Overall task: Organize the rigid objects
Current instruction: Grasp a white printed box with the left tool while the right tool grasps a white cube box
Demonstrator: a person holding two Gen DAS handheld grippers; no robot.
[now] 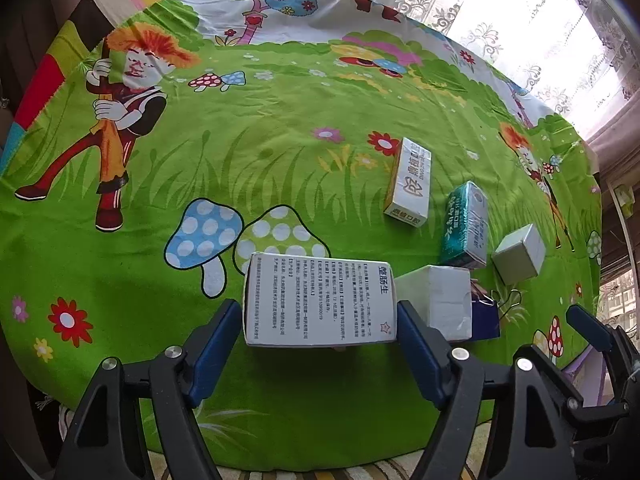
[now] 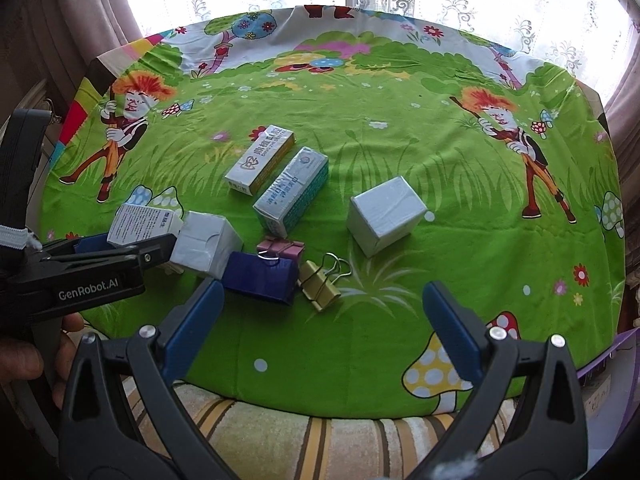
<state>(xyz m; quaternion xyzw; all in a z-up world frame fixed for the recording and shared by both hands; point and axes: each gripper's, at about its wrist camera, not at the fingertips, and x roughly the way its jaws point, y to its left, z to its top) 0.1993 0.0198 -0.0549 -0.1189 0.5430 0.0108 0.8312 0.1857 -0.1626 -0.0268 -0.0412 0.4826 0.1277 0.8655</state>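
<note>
A white box with black print (image 1: 320,304) lies on the green cartoon cloth (image 1: 280,140). My left gripper (image 1: 318,308) is shut on it, one blue pad against each long side; the right wrist view shows this left gripper (image 2: 132,236) at the far left. Right beside that box stands a plain white box (image 2: 206,246). My right gripper (image 2: 320,286) is open with nothing held, over a gold binder clip (image 2: 320,290). A dark blue clip (image 2: 260,276) and a pink clip (image 2: 280,248) lie just left of it.
Further back lie a yellow-and-white box (image 2: 260,160), a teal-and-white box (image 2: 292,192) and a white cube (image 2: 384,216). A hand (image 2: 24,360) holds the left tool. The table's front edge runs above a striped surface (image 2: 320,432). Lace curtains hang behind.
</note>
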